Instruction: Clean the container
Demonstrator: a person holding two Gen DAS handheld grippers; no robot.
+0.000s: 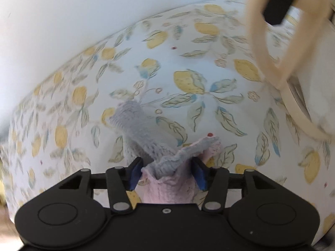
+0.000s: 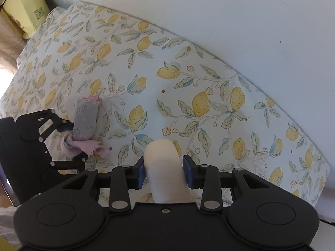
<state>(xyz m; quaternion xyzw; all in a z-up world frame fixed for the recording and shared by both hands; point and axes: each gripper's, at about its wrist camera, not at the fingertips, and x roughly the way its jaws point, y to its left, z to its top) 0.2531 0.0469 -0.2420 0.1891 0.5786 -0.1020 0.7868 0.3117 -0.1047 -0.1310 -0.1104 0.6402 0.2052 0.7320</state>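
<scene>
Pinched between the blue pads of the left gripper (image 1: 166,172) is a bunched pink-and-grey knitted cloth (image 1: 167,163), its loose end hanging over the lemon-print tablecloth (image 1: 188,67). Right of the cloth, the right gripper (image 2: 165,170) is closed on the cream rim of a white container (image 1: 309,96), held up off the tablecloth and tilted. Judging by that, wiping is under way: keep the rim grip firm, press the cloth flat on the wall, and sweep in overlapping passes without letting the container twist
</scene>
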